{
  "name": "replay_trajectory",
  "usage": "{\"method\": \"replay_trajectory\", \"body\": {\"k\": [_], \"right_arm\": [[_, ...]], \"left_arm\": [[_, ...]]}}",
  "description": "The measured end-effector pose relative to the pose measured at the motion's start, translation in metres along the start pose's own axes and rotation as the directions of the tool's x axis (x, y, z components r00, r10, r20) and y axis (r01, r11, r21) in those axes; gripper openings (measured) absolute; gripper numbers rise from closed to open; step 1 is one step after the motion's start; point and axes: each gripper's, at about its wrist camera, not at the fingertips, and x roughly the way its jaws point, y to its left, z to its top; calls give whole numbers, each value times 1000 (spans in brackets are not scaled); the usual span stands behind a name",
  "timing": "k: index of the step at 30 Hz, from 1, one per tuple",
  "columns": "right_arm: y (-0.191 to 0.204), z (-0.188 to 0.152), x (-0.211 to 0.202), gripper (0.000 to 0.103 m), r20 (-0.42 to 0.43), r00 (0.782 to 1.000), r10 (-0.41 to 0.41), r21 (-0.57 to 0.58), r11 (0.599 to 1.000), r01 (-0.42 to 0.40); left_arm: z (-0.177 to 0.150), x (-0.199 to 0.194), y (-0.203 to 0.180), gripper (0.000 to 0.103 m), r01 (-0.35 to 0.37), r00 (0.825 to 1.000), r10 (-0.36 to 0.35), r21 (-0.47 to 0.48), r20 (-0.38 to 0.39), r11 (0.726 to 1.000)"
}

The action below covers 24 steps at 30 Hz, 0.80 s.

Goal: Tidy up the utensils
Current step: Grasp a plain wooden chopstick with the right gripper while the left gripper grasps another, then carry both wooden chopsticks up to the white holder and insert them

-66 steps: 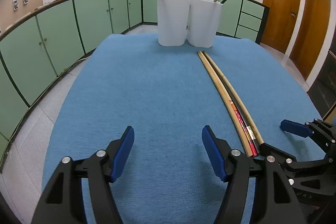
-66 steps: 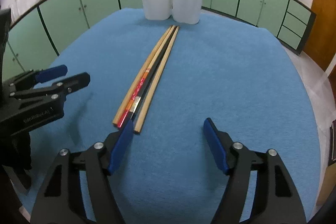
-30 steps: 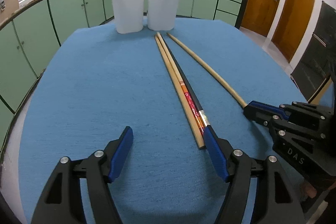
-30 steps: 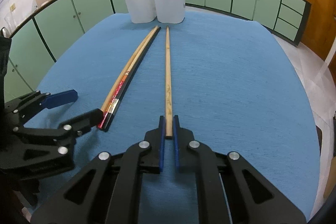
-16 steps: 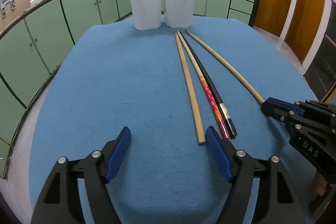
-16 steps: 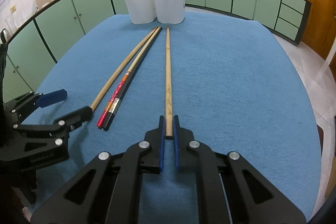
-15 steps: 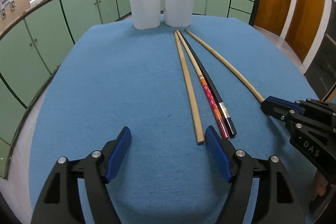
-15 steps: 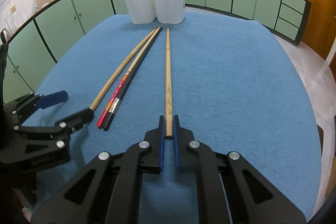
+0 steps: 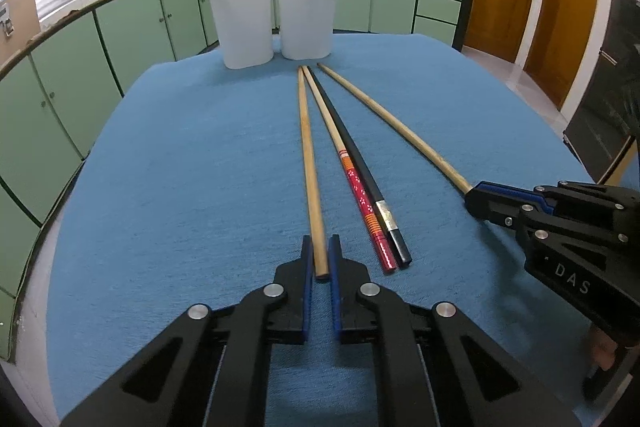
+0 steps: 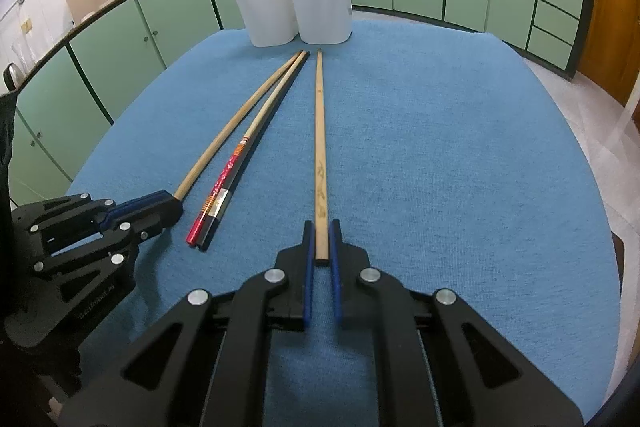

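**Each gripper has grabbed a wooden chopstick**

Left gripper (image 9: 320, 263) is clamped on the left wooden chopstick (image 9: 307, 147); right gripper (image 10: 321, 247) pinches the right wooden chopstick (image 10: 319, 131). Red chopstick (image 9: 358, 187) and black chopstick (image 9: 360, 163) lie between them on the blue tablecloth (image 9: 180, 167), pointing toward the white holders (image 9: 276, 19).

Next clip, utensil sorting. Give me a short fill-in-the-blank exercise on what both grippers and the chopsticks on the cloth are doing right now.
1. The left gripper is shut on a plain ____ chopstick.
2. The right gripper grips the chopstick bearing dark ____.
3. The number of chopsticks left ungripped on the blue cloth is ____.
4. The red patterned chopstick lies against a ____ one.

Missing words: wooden; markings; two; black
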Motion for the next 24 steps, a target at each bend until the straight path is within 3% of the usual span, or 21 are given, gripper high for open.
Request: {"method": "replay_trajectory", "body": {"k": [7, 12, 24], "right_arm": [[-3, 7, -16, 6, 41, 999, 11, 5, 1000, -11], [-4, 20, -39, 6, 103, 995, 6, -11, 1000, -5], [-5, 70, -90, 6, 239, 971, 8, -58, 998, 7]], "left_arm": [[11, -22, 4, 7, -12, 999, 11, 18, 44, 1000], [28, -50, 6, 7, -34, 993, 29, 40, 117, 999], [78, -102, 18, 7, -37, 955, 24, 41, 296, 998]]}}
